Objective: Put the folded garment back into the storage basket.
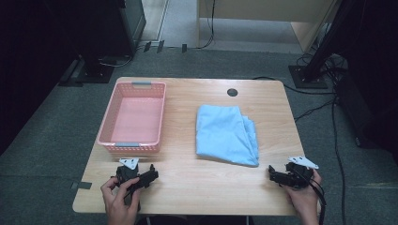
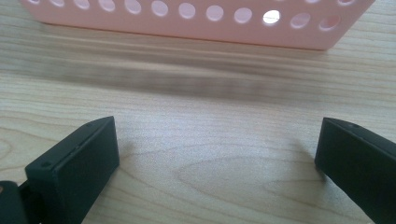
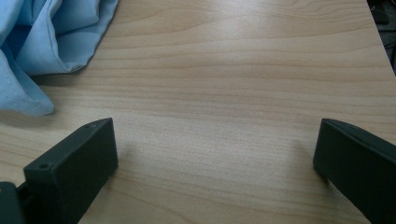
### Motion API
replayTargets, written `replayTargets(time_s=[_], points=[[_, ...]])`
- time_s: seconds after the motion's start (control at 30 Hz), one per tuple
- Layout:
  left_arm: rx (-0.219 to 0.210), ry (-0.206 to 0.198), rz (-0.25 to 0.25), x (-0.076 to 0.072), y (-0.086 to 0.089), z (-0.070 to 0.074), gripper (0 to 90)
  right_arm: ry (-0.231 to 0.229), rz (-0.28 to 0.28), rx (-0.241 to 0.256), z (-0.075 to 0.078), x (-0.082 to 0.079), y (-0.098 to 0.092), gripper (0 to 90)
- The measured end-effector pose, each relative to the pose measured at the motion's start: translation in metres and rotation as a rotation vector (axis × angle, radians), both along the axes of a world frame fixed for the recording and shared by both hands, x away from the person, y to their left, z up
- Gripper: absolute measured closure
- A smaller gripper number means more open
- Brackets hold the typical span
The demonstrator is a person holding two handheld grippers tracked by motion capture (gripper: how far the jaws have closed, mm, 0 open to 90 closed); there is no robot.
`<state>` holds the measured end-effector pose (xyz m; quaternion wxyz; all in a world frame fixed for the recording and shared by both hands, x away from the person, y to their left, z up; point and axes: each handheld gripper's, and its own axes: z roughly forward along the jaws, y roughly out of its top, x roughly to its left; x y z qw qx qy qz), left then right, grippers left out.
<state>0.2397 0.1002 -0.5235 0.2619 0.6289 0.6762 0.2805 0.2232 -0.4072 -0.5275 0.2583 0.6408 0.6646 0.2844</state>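
The light blue cloth (image 1: pixel 227 134) lies folded and a little rumpled on the wooden surface (image 1: pixel 197 183), and everything else is placed from it here. The pink basket (image 1: pixel 133 117) stands to the cloth's left, apart from it, with bare wood between the two; its perforated wall (image 2: pixel 196 21) also shows in the left gripper view, just ahead of that gripper's jaws.

The right hand-held gripper (image 1: pixel 273 174) rests on the surface near the cloth's near right corner — close, but not touching it. In the right gripper view its two black jaws stand wide apart with nothing but wood grain between them, and the cloth's hem (image 3: pixel 42 51) lies up and to the left of them.

The left hand-held gripper (image 1: pixel 151 176) sits well to the cloth's left and nearer the person, just in front of the basket's near wall. Its jaws too are spread wide — only bare wood lies between them. A hand (image 1: pixel 119 199) grips each tool from the near edge.
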Motion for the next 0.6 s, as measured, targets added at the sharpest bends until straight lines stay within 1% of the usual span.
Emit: replayTargets(time_s=[0.17,0.3,0.43,0.53,0.57,0.6], points=[[0.0,0.0,0.0,0.0,0.0,0.0,0.0,-0.001,0.006,-0.001,0.0,0.0,0.0,0.0],[-0.001,0.0,0.0,0.0,0.0,0.0,0.0,0.014,-0.009,0.005,0.002,0.0,-0.002,0.0],[-0.001,0.0,0.0,0.0,0.0,0.0,0.0,0.007,-0.018,0.012,0.006,0.0,-0.001,0.0],[-0.001,0.0,0.0,0.0,0.0,0.0,0.0,-0.015,-0.013,0.015,0.016,-0.001,0.004,0.0],[-0.001,0.0,0.0,0.0,0.0,0.0,0.0,-0.015,-0.013,0.015,0.016,-0.001,0.004,0.0],[-0.001,0.0,0.0,0.0,0.0,0.0,0.0,-0.033,-0.01,0.015,0.021,-0.002,0.007,0.0]])
